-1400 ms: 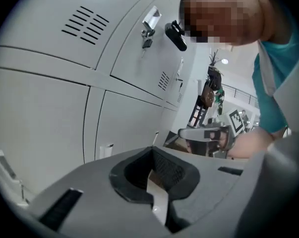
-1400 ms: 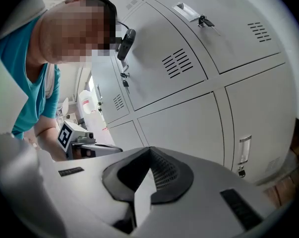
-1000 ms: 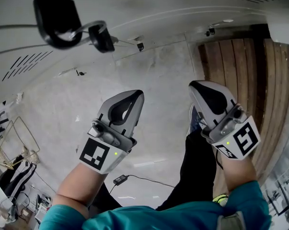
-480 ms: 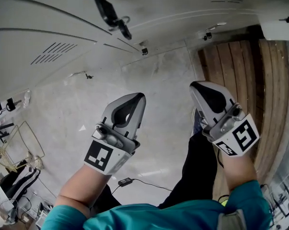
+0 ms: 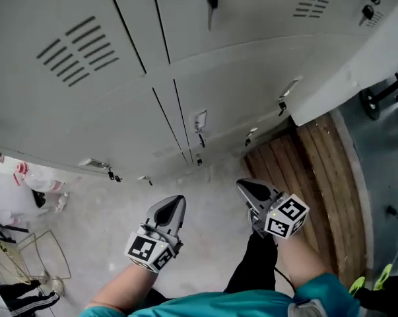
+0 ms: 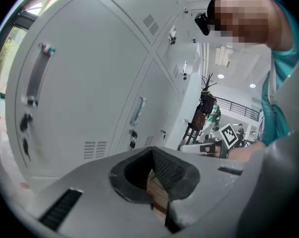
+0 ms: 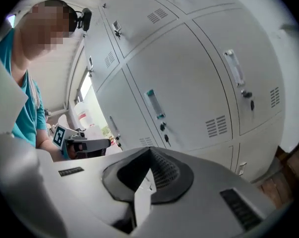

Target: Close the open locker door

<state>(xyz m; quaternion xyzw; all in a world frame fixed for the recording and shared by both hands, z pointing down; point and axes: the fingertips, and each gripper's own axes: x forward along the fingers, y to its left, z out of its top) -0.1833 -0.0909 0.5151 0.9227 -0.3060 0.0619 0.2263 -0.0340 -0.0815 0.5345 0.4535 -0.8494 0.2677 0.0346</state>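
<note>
A bank of grey lockers [image 5: 119, 91] with vents and small handles fills the upper head view. At the right a pale door panel [image 5: 357, 65] stands out from the locker fronts toward me, with keys hanging near its top. My left gripper [image 5: 175, 200] is shut and empty, held in the air and pointing at the lower locker doors. My right gripper [image 5: 241, 185], beside it, is also shut with nothing in it. The left gripper [image 6: 151, 150] faces closed doors [image 6: 89, 98] in its own view. The right gripper [image 7: 150, 149] faces closed doors [image 7: 199, 83] too.
A strip of wooden planks [image 5: 311, 170] lies on the floor under the pale panel. Concrete floor [image 5: 113, 223] runs along the locker base. A white bottle with a red label [image 5: 33, 177] and a wire frame [image 5: 27, 263] sit at the left. My dark trouser leg [image 5: 258, 269] is below.
The head view has swung up from the floor to the locker fronts. Both grippers have risen and now sit lower and smaller in the frame. Their jaws stay shut.
</note>
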